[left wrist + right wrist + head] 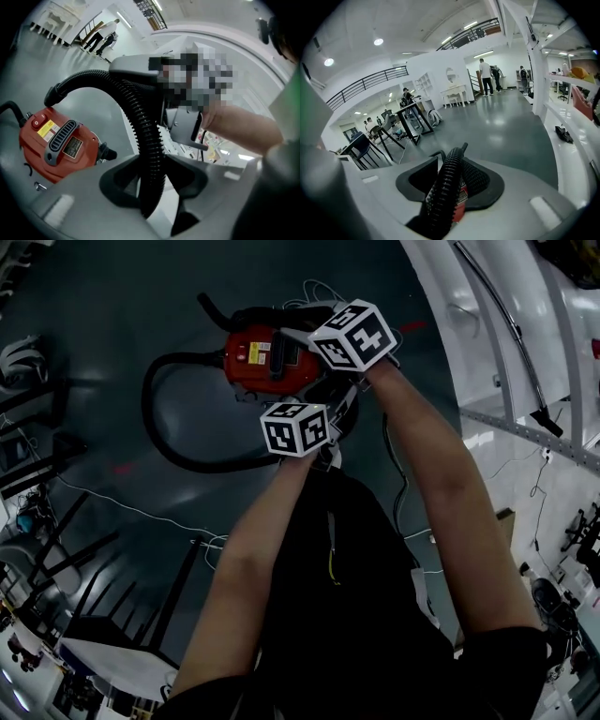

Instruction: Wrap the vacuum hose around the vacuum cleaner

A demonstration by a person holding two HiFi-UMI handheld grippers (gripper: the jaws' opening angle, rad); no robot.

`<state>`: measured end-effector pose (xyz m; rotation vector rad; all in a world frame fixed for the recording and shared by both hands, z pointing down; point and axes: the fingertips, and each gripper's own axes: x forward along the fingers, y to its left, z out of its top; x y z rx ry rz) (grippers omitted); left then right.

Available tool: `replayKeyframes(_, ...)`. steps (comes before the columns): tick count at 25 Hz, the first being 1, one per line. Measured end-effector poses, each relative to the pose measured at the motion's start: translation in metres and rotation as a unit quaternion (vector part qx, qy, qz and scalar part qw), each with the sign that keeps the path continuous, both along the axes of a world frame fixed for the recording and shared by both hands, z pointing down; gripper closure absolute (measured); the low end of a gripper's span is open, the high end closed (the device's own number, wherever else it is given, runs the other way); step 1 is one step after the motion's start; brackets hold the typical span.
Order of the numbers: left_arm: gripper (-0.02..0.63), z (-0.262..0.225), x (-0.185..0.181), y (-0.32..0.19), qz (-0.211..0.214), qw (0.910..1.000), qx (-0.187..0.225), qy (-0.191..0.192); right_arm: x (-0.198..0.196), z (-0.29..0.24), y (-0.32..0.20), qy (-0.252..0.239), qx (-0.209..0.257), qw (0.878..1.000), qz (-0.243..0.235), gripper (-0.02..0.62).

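Note:
The red vacuum cleaner (265, 356) sits on the dark floor ahead of me. Its black ribbed hose (153, 423) loops out to the left and back under my hands. The left gripper's marker cube (298, 427) is just in front of the vacuum, and the right gripper's cube (354, 334) is over its right side. Both sets of jaws are hidden in the head view. In the left gripper view the left gripper (151, 176) is shut on the hose (140, 122), with the vacuum (56, 145) at the left. The right gripper (449, 183) is shut on the hose (443, 197) above the red body (461, 202).
White shelving and a table edge (497, 343) run along the right. Dark-legged stands (103, 587) and thin cables (141, 512) are on the floor at the left. Black tables (410, 119) and several people (486, 77) stand far off.

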<state>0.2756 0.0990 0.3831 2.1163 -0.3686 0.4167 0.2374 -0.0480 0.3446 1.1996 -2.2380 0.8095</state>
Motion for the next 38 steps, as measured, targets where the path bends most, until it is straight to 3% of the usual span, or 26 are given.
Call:
replayKeyframes(7, 0.442, 0.012, 0.017, -0.041, -0.032, 0.999, -0.031, 0.002, 0.036, 0.003, -0.02, -0.013, 0.014, 0.999, 0.034, 0.436)
replayKeyframes(13, 0.443, 0.029, 0.036, -0.069, -0.079, 0.9956, -0.049, -0.005, 0.073, 0.006, -0.033, -0.02, 0.022, 0.999, 0.019, 0.454)
replayKeyframes(22, 0.445, 0.038, 0.059, -0.123, -0.188, 0.9784, -0.085, 0.015, 0.116, 0.027, -0.033, -0.018, 0.01, 1.0, -0.014, 0.457)
replayKeyframes(31, 0.446, 0.051, 0.045, -0.173, -0.263, 0.9623, -0.069, -0.004, 0.126, 0.059, -0.02, -0.028, -0.019, 0.999, -0.031, 0.457)
replayKeyframes(38, 0.446, 0.047, 0.024, -0.195, -0.282, 0.9579, -0.051, -0.014, 0.107, 0.082, -0.003, -0.035, -0.04, 0.997, -0.048, 0.446)
